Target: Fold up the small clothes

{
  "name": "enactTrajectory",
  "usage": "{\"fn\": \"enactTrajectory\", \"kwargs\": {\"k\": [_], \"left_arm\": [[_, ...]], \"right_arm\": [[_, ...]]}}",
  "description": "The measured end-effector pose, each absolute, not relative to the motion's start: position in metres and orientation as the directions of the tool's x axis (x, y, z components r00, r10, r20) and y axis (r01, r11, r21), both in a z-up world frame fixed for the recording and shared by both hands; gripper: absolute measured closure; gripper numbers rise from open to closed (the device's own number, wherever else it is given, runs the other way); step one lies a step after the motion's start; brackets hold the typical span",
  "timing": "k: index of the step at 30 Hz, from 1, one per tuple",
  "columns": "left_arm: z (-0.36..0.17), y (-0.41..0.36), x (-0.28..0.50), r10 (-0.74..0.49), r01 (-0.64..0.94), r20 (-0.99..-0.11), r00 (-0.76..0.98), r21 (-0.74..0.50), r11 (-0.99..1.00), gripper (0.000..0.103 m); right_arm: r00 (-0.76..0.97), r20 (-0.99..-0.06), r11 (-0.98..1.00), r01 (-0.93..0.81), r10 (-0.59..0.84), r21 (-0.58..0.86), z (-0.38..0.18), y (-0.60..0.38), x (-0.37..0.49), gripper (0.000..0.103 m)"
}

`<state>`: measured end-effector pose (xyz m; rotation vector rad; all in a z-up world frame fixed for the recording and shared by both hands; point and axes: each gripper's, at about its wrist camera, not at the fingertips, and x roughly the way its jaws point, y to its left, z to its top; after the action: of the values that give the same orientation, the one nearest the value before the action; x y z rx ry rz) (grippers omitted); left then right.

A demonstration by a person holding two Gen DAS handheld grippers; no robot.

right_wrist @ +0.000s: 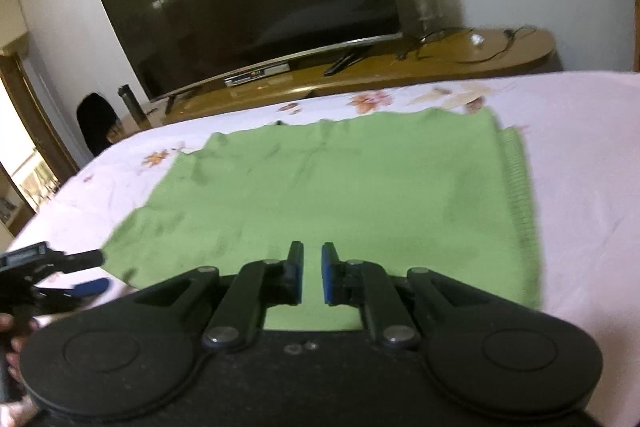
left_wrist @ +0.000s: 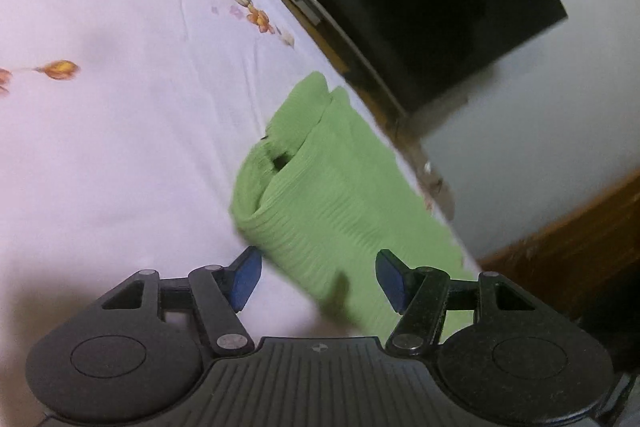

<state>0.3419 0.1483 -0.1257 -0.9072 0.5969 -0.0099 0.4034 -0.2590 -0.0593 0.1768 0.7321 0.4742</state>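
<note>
Lying flat on floral sheet (right_wrist: 580, 147): green ribbed knit (right_wrist: 320, 187), folded; L fingers (left_wrist: 256, 277) wide, R fingers (right_wrist: 296, 273) narrow, both empty.

A bed is carrying everything here, and a pale pink sheet (right_wrist: 580, 155) with scattered orange flower prints (left_wrist: 60, 70) is covering it, wrinkling slightly in places. A green knitted garment (right_wrist: 320, 195) is lying flat and spread out directly on the sheet, near the bed's far edge. Its ribbed hem (right_wrist: 518, 179) is showing along the right side in the right wrist view. In the left wrist view the garment (left_wrist: 340, 203) is appearing folded over in layers.
</note>
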Motion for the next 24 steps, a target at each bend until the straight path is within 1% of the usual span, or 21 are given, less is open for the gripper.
{"fn": "enactTrajectory", "kwargs": {"k": [5, 6, 8, 9, 10, 11, 12, 14, 15, 17, 18, 19, 22, 24], "left_arm": [[-0.131, 0.13, 0.357, -0.197, -0.225, -0.435, 0.878, -0.74, 0.634, 0.041], [-0.132, 0.132, 0.359, -0.183, -0.233, -0.427, 0.886, -0.75, 0.619, 0.042], [-0.135, 0.136, 0.358, -0.154, -0.265, -0.424, 0.893, -0.77, 0.58, 0.053], [-0.138, 0.138, 0.357, -0.142, -0.287, -0.431, 0.891, -0.777, 0.56, 0.066], [-0.141, 0.14, 0.358, -0.134, -0.308, -0.444, 0.886, -0.78, 0.545, 0.082], [-0.145, 0.143, 0.357, -0.13, -0.329, -0.459, 0.879, -0.78, 0.532, 0.089], [-0.149, 0.147, 0.356, -0.135, -0.334, -0.461, 0.877, -0.788, 0.517, 0.092], [-0.148, 0.148, 0.351, -0.154, -0.313, -0.443, 0.883, -0.801, 0.511, 0.091], [-0.144, 0.147, 0.344, -0.169, -0.28, -0.413, 0.895, -0.814, 0.509, 0.091], [-0.138, 0.144, 0.326, -0.207, -0.163, -0.296, 0.932, -0.856, 0.49, 0.091], [-0.136, 0.144, 0.317, -0.21, -0.137, -0.274, 0.938, -0.854, 0.502, 0.091], [-0.134, 0.143, 0.312, -0.209, -0.134, -0.273, 0.939, -0.851, 0.508, 0.091], [-0.144, 0.143, 0.305, -0.201, -0.211, -0.352, 0.914, -0.837, 0.505, 0.091], [-0.152, 0.144, 0.303, -0.185, -0.246, -0.376, 0.908, -0.835, 0.492, 0.091]], "right_arm": [[0.635, -0.585, 0.863, -0.347, 0.505, 0.368, -0.066, -0.233, 0.423, 0.093], [0.638, -0.581, 0.862, -0.344, 0.506, 0.374, -0.067, -0.23, 0.427, 0.093], [0.636, -0.578, 0.857, -0.327, 0.512, 0.399, -0.071, -0.224, 0.44, 0.093], [0.637, -0.577, 0.856, -0.32, 0.511, 0.406, -0.073, -0.221, 0.445, 0.093], [0.637, -0.576, 0.855, -0.322, 0.513, 0.405, -0.075, -0.217, 0.449, 0.093], [0.634, -0.571, 0.851, -0.329, 0.521, 0.41, -0.076, -0.213, 0.452, 0.093], [0.63, -0.567, 0.845, -0.337, 0.53, 0.415, -0.078, -0.208, 0.455, 0.093], [0.63, -0.568, 0.846, -0.337, 0.529, 0.414, -0.082, -0.203, 0.46, 0.093], [0.626, -0.573, 0.846, -0.333, 0.529, 0.417, -0.084, -0.202, 0.462, 0.093], [0.616, -0.584, 0.847, -0.33, 0.528, 0.418, -0.089, -0.201, 0.464, 0.093], [0.61, -0.588, 0.845, -0.332, 0.531, 0.418, -0.091, -0.202, 0.464, 0.093], [0.606, -0.591, 0.845, -0.334, 0.533, 0.418, -0.093, -0.202, 0.464, 0.093], [0.598, -0.596, 0.843, -0.335, 0.536, 0.421, -0.095, -0.206, 0.463, 0.092], [0.598, -0.593, 0.84, -0.336, 0.539, 0.425, -0.094, -0.208, 0.463, 0.09]]}}
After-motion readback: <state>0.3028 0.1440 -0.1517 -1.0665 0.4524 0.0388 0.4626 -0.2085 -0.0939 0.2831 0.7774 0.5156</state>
